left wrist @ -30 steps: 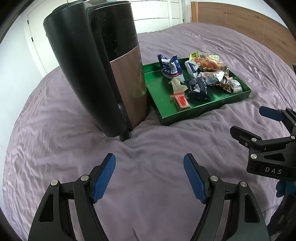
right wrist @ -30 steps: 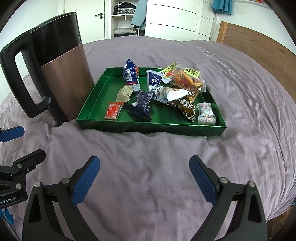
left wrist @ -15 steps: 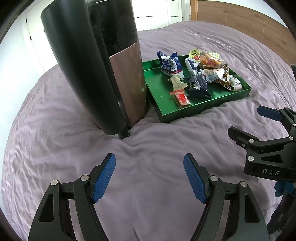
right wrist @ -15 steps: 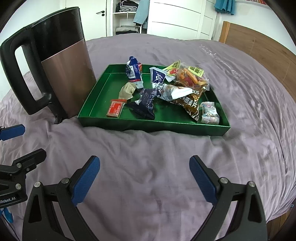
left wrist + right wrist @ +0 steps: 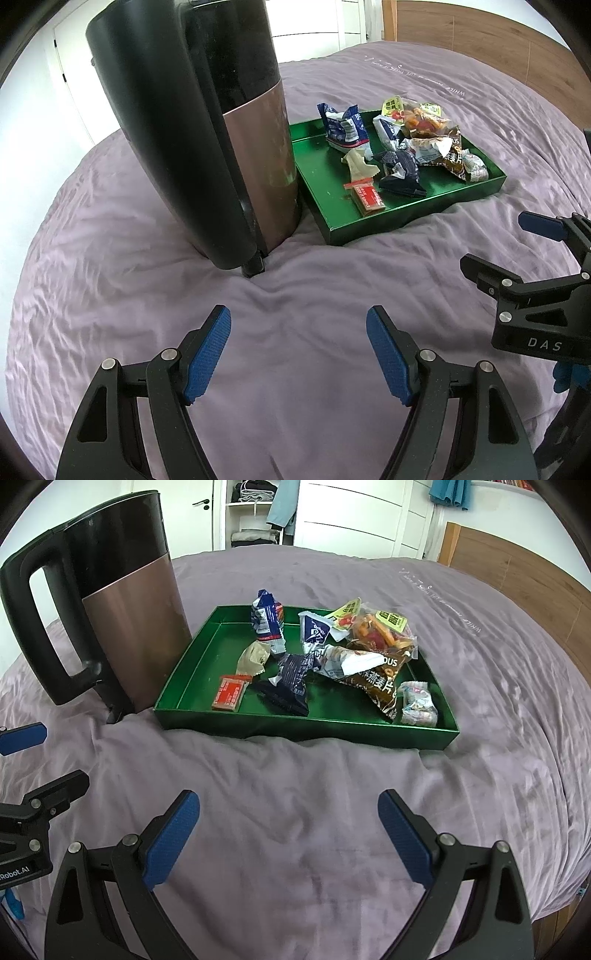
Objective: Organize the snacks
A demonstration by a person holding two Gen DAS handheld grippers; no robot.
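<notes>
Snack packets (image 5: pixel 332 657) lie heaped in a shallow green tray (image 5: pixel 306 727) that we see resting on a rumpled mauve bedspread (image 5: pixel 295 812), and none of them is in our grasp. Near the tray's left front corner sits a small red packet (image 5: pixel 228 693), with a beige wrapper (image 5: pixel 253 657) just behind it and a dark navy packet (image 5: pixel 290 686) beside it. A blue-and-white pouch (image 5: pixel 267 622) stands toward the back, a clear bag of orange pieces (image 5: pixel 384 633) fills the far right, a brown bag with white lettering (image 5: pixel 373 681) spills forward from it, and a small clear wrapped sweet (image 5: pixel 419 703) lies in the right front corner. Just left of the tray, seemingly against its wall, stands a tall copper-and-black kettle (image 5: pixel 125 627), its handle turned away from the tray. Our left gripper (image 5: pixel 298 350) hovers over bare bedspread in front of the kettle, jaws spread with nothing between the blue pads. Our right gripper (image 5: pixel 288 834) hangs short of the tray's front wall, its jaws likewise wide apart and empty. Behind the bed we see a wooden headboard (image 5: pixel 517 579) and white wardrobes (image 5: pixel 351 517).
</notes>
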